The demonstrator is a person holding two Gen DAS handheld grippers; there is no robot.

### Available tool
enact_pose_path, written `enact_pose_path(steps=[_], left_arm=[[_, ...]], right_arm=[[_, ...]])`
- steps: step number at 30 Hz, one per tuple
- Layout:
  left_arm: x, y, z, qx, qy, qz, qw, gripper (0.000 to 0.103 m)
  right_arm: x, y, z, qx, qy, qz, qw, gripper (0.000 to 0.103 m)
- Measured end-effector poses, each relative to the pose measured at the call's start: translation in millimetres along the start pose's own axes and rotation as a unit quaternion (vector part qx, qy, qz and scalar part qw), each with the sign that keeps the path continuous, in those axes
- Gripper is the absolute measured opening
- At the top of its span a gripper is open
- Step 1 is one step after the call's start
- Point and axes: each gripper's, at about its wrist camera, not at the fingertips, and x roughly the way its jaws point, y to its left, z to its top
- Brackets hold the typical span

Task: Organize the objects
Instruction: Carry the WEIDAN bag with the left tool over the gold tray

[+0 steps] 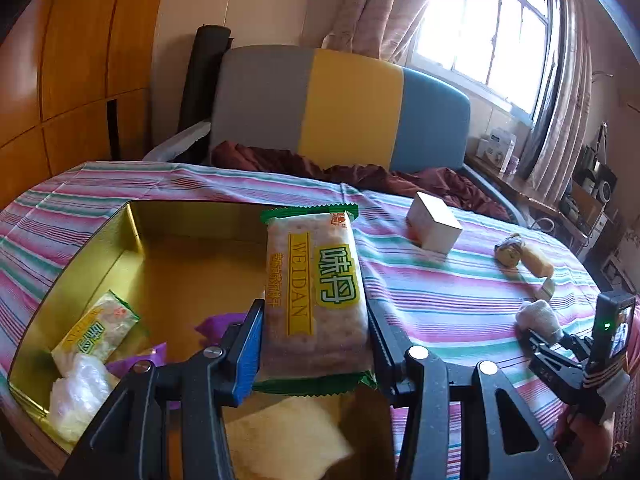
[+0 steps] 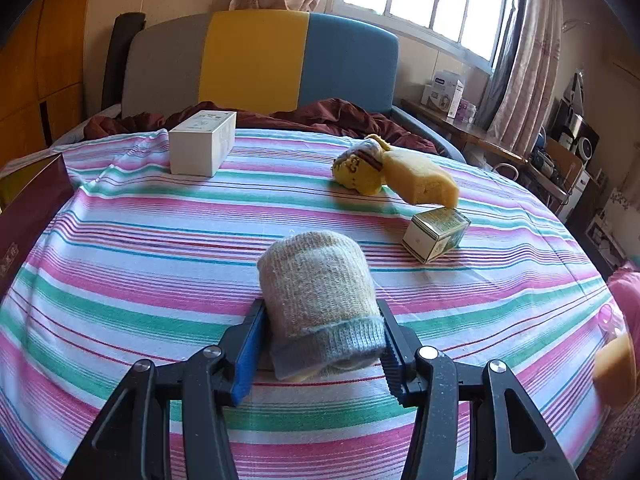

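My left gripper [image 1: 316,344] is shut on a cracker packet [image 1: 316,292] with green ends and a yellow label, held above the open gold tin [image 1: 92,248]. In the tin lie a smaller cracker packet [image 1: 96,330], a clear plastic bag [image 1: 78,392], purple wrappers [image 1: 216,326] and a pale yellow piece [image 1: 288,436]. My right gripper [image 2: 320,344] is shut on a rolled beige sock [image 2: 320,296] with a grey-blue cuff, just above the striped bed cover [image 2: 120,240]. From the left wrist camera the right gripper [image 1: 536,330] shows at the right with the same sock [image 1: 538,318].
On the cover stand a white box [image 2: 202,142], a small green and white carton [image 2: 436,234], a yellow patterned sock roll [image 2: 358,168] and a yellow sponge-like piece [image 2: 420,178]. The tin's maroon side [image 2: 28,208] is at the left. A dark red blanket [image 2: 320,116] and the headboard [image 2: 256,64] lie beyond.
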Motion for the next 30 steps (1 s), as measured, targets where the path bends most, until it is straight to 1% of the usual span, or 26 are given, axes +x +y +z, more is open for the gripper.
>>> enact_pose_path(steps=[5,9,16,25,28,30], left_arm=[[5.3,15.9,2.0,-0.014,0.011,0.006,0.9998,0.048],[9.4,29.7,4.8,-0.024,0.020,0.011,0.9994,0.048],[19.5,56.4,7.5,-0.045,0.051,0.023,0.9974,0.048],[43.5,87.0,14.3,-0.078,0.098,0.034,0.9916,0.048],[48.6,94.9,18.8,-0.096,0.107,0.023,0.9893,0.048],[50.4,98.0,22.1,-0.101,0.109,0.037,0.9883,0.048]], right_arm=[[-3.9,3.8,-0.8,0.004,0.004,0.009,1.000,0.053],[-11.5,13.2,-2.8,0.004,0.005,0.029,1.000,0.052],[-25.5,38.0,-7.1,0.001,0.007,0.066,0.998,0.052],[-50.7,63.5,-2.0,0.007,-0.003,0.109,0.994,0.053],[-58.3,70.7,-0.2,0.008,-0.007,0.121,0.993,0.052],[-62.6,75.5,0.5,0.007,-0.009,0.126,0.992,0.053]])
